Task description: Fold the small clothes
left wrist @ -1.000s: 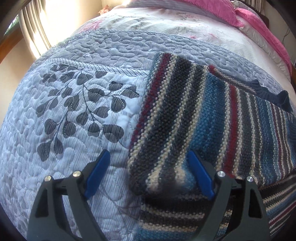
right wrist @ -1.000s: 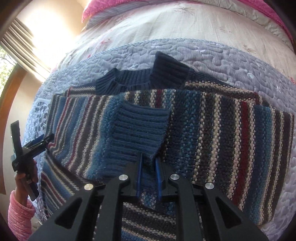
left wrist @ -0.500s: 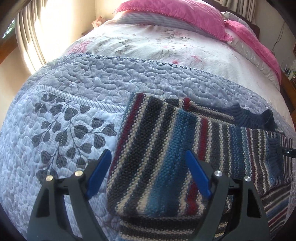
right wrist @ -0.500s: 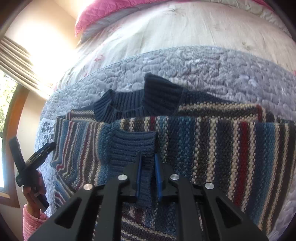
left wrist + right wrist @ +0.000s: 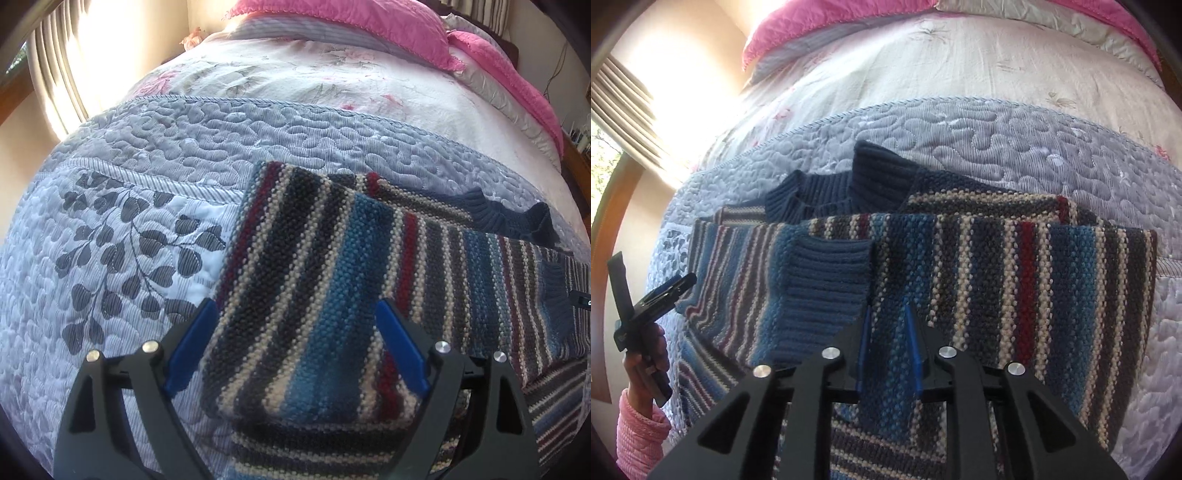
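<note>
A striped knit sweater (image 5: 314,277) with a navy ribbed collar (image 5: 849,188) lies on the grey quilted bedspread (image 5: 129,240). One sleeve is folded across its front, and the blue ribbed cuff (image 5: 827,280) lies left of centre in the right wrist view. My right gripper (image 5: 888,317) is shut on a fold of the sweater (image 5: 1015,277) at its near edge, with knit fabric pinched between the blue pads. Over the sweater's left end my left gripper (image 5: 295,306) stands wide open and holds nothing. In the right wrist view the left gripper (image 5: 653,295) shows at the far left, held by a hand in a pink sleeve.
Beyond the quilt lie a pale floral duvet (image 5: 295,81) and pink pillows (image 5: 351,26) at the head of the bed. A bright window with curtains (image 5: 55,74) is on the left. Bare leaf-print quilt lies to the left of the sweater.
My left gripper has drawn back from the sweater's left end, staying open, so more of the bed shows. The right gripper keeps its hold and has shifted only slightly.
</note>
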Available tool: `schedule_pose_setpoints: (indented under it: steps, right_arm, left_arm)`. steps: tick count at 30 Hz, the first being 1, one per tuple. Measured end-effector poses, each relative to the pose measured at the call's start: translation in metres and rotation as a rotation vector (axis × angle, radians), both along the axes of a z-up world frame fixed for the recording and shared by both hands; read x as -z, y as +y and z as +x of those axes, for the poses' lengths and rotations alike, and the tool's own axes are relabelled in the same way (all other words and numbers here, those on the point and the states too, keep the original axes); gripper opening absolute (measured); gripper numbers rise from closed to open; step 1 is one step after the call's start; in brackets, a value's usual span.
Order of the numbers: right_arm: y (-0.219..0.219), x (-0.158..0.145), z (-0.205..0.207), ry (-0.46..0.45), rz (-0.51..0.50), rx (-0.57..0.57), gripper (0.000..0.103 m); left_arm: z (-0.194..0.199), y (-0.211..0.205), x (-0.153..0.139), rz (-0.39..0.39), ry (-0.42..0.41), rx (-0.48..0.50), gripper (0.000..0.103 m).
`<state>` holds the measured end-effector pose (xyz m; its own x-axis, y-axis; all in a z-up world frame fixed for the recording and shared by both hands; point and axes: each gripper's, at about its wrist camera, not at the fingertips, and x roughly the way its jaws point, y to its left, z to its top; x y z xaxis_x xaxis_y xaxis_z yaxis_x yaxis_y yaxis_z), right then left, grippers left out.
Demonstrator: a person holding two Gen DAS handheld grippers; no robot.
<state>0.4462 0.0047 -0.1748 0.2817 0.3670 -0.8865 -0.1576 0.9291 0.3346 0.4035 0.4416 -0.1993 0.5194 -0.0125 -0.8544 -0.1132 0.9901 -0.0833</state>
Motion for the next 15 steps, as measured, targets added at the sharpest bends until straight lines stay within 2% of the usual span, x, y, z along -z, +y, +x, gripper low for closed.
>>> schedule_pose_setpoints:
  steps: [2, 4, 7, 9, 12, 15]
  right_arm:
    - [0.001, 0.002, -0.006, 0.031, 0.032, -0.019, 0.03]
    - [0.011, 0.009, -0.007, 0.07, 0.058, -0.033, 0.03]
    - [0.018, 0.018, -0.006, 0.086, 0.065, -0.035, 0.014]
    - [0.017, 0.014, -0.011, 0.063, 0.05, -0.033, 0.006]
    - [0.016, 0.011, -0.022, 0.04, 0.005, -0.04, 0.002]
    - [0.015, 0.023, -0.025, 0.052, -0.022, -0.028, 0.002]
  left_arm:
    - [-0.011, -0.003, -0.007, -0.006, -0.01, 0.02, 0.087]
    - [-0.019, -0.007, -0.007, -0.022, -0.008, 0.035, 0.087]
    - [-0.021, -0.013, 0.003, -0.033, 0.029, 0.062, 0.087]
    - [-0.02, -0.014, 0.013, -0.009, 0.045, 0.059, 0.087]
    - [-0.017, -0.013, 0.026, -0.003, 0.058, 0.064, 0.091]
    - [-0.013, -0.013, 0.03, 0.003, 0.057, 0.057, 0.093]
